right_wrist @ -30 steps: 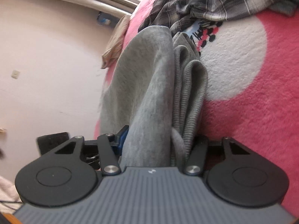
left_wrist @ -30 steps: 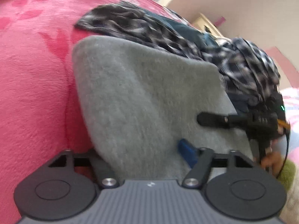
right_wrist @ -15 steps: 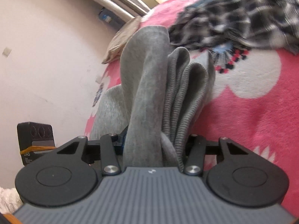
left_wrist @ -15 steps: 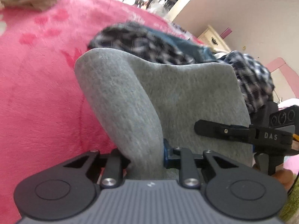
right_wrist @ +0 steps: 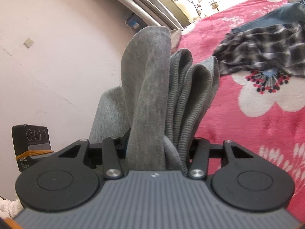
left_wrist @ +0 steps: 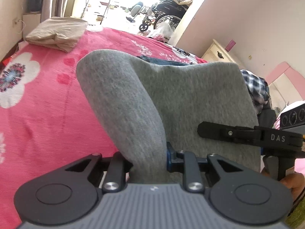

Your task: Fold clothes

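Left wrist view: the left gripper (left_wrist: pixel 146 158) pinched a gathered edge of the grey garment (left_wrist: pixel 190 103), and the right gripper (right_wrist: pixel 158 150) clamped its bunched ribbed hem. Both held the cloth raised above the near edge of the bed (left_wrist: pixel 47 114), doubled in several layers. I judged the fold partly made, with laying down left. A checked shirt (right_wrist: pixel 266 43) and jeans (right_wrist: pixel 276 13) lay crumpled mid-bed; a beige folded cloth (left_wrist: pixel 57 34) sat at its far corner. An open doorway lay beyond.
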Action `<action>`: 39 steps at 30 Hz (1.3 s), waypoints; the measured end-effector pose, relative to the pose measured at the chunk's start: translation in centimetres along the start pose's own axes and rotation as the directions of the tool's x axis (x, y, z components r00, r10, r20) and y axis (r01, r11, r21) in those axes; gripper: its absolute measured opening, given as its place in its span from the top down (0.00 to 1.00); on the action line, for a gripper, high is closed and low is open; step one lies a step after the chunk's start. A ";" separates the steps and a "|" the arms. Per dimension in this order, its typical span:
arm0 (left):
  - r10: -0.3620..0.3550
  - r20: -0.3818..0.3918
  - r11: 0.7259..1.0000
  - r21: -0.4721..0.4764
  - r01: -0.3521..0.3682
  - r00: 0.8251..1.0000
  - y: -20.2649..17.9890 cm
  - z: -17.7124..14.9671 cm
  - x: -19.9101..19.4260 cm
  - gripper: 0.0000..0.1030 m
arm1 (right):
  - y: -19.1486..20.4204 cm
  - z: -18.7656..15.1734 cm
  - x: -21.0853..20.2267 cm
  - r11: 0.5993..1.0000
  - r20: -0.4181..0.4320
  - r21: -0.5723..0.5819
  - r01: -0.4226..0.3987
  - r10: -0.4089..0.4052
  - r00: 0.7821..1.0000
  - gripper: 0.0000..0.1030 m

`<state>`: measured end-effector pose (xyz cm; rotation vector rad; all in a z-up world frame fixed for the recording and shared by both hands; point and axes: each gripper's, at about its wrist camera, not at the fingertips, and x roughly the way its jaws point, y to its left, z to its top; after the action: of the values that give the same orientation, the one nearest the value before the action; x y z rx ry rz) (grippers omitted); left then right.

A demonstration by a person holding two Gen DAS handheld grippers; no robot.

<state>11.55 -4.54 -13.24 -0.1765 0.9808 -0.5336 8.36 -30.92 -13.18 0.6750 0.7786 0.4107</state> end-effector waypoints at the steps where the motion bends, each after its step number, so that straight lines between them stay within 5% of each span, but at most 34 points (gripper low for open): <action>1: 0.009 -0.006 1.000 -0.001 -0.009 1.000 -0.1 0.2 -0.6 0.77 | 0.4 -0.1 -0.2 1.000 -0.002 0.002 -0.003 0.003 1.000 0.56; 11: 0.048 0.007 0.999 0.019 -0.048 0.999 0.1 2.0 -3.2 0.77 | 3.7 1.1 0.4 0.999 -0.011 -0.029 -0.023 0.023 1.000 0.56; 16: 0.044 -0.012 0.999 0.006 -0.044 0.999 1.3 4.1 -0.9 0.77 | 3.1 2.7 1.8 0.999 -0.014 -0.024 -0.031 0.030 0.999 0.56; 26: 0.108 -0.178 0.994 -0.006 -0.110 0.978 1.7 11.4 2.9 0.77 | 1.9 9.1 6.1 0.997 -0.108 0.072 0.004 0.004 0.994 0.56; 39: 0.193 -0.244 0.979 -0.013 -0.202 0.950 1.0 22.1 -2.4 0.77 | 7.7 17.0 7.4 0.991 -0.175 0.130 -0.019 0.042 0.984 0.56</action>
<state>29.16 -4.50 0.43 -0.0455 1.2318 -0.3570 25.21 -28.04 -2.77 0.7783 0.9711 0.4557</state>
